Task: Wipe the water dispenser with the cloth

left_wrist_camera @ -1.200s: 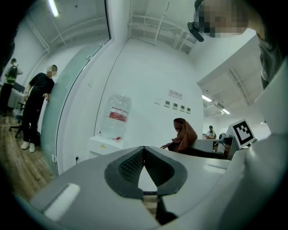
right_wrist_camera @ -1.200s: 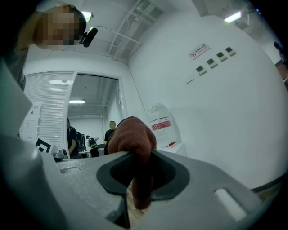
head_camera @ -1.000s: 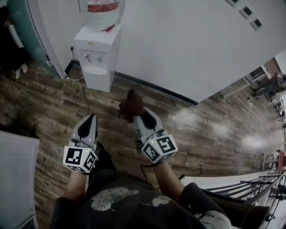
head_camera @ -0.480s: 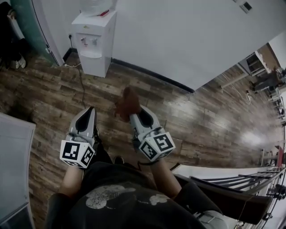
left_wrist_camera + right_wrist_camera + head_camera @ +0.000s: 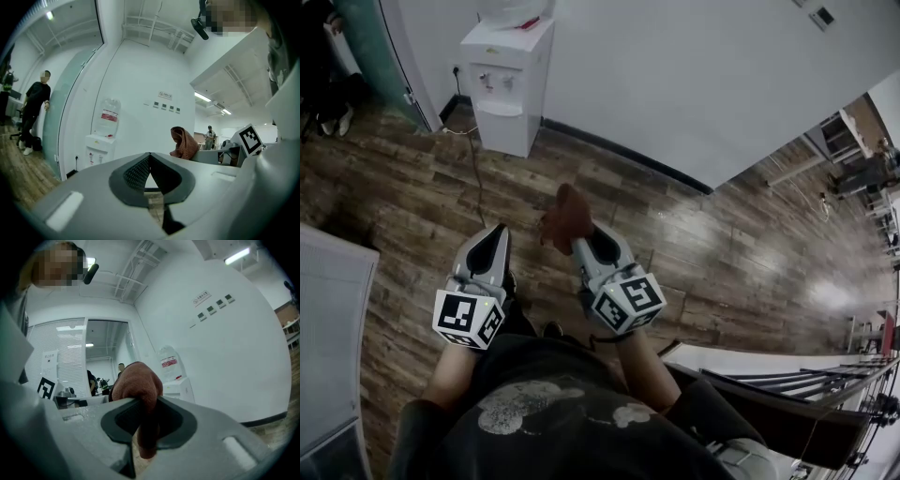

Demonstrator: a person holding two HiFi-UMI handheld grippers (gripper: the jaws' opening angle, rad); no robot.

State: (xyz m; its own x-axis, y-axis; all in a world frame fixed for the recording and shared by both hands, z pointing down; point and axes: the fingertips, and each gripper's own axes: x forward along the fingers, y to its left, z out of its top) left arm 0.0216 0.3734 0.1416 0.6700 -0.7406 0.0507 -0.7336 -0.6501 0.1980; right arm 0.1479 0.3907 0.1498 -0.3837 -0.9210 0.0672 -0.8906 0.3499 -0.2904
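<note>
A white water dispenser (image 5: 506, 80) with a bottle on top stands against the white wall at the far left; it also shows in the left gripper view (image 5: 100, 147) and the right gripper view (image 5: 179, 386). My right gripper (image 5: 581, 242) is shut on a brown cloth (image 5: 566, 217), which bunches above the jaws (image 5: 137, 385). My left gripper (image 5: 494, 236) is shut with nothing between its jaws, and the brown cloth (image 5: 183, 144) shows to its right. Both grippers hover over the wooden floor, well short of the dispenser.
A power cord (image 5: 474, 178) runs along the floor from the dispenser. A person (image 5: 33, 110) stands by a glass partition at the far left. A white cabinet (image 5: 333, 347) is at my left, and a white desk edge (image 5: 769, 361) at my right.
The view has shifted slightly; the dispenser sits a little lower and more to the right in the head view. Both grippers keep their hold and spacing.
</note>
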